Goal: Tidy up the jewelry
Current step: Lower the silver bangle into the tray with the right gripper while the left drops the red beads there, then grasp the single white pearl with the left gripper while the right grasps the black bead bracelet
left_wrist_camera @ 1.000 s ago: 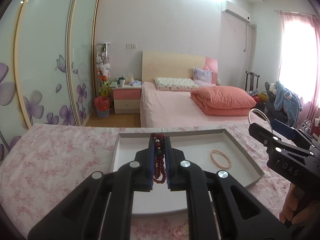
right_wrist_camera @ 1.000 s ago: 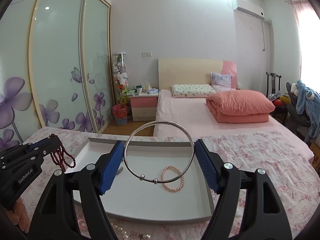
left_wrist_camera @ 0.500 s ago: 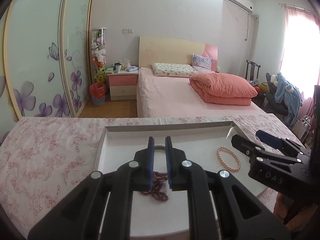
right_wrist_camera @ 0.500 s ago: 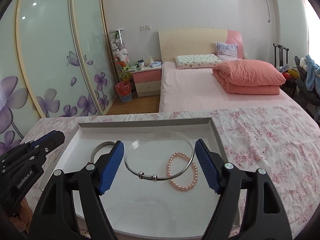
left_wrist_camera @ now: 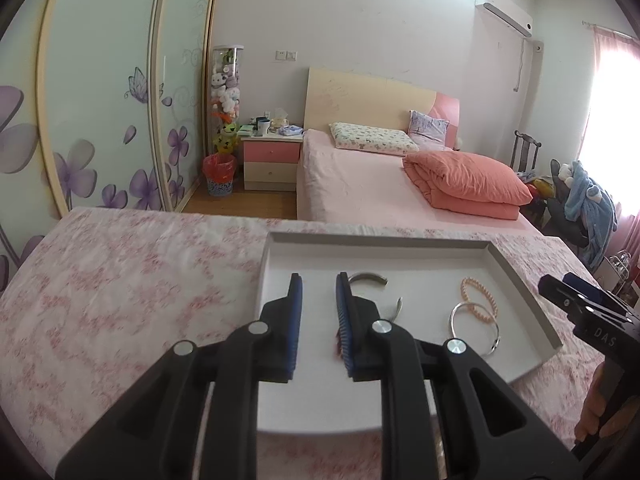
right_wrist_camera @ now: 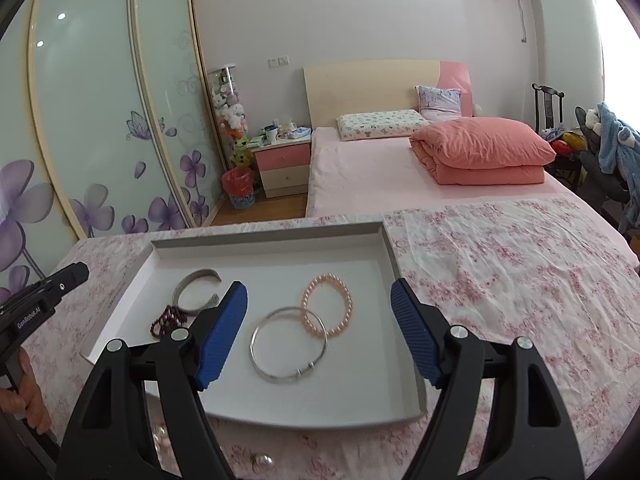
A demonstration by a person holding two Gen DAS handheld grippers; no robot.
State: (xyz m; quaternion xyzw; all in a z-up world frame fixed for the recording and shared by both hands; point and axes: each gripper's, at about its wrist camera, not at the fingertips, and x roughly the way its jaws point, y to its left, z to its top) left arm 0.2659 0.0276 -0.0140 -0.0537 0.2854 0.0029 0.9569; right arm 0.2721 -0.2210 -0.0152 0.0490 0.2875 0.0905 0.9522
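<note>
A shallow grey tray [right_wrist_camera: 264,233] lies on the floral cloth. In it are a silver cuff [right_wrist_camera: 196,292], a dark red bead bracelet [right_wrist_camera: 168,320], a pink pearl bracelet [right_wrist_camera: 328,304] and a thin silver bangle [right_wrist_camera: 288,346] that overlaps the pearls. My right gripper [right_wrist_camera: 318,287] stands open above the bangle and does not touch it. My left gripper [left_wrist_camera: 319,280] hovers over the tray's left part [left_wrist_camera: 360,240]. Its jaws are opening and nothing is pressed between them. The red beads [left_wrist_camera: 338,338] peek out beside its right finger, lying on the tray.
Small loose pearls and a bead [right_wrist_camera: 262,460] lie on the cloth in front of the tray. The pink floral cloth [right_wrist_camera: 500,280] spreads wide to the right. A person's hand [right_wrist_camera: 24,392] holds the left gripper's handle. A bed stands beyond the table.
The left gripper lowered the red beads into the tray and let go of them. The right gripper set the silver bangle down by the pearls. Both grippers have drawn back a little.
</note>
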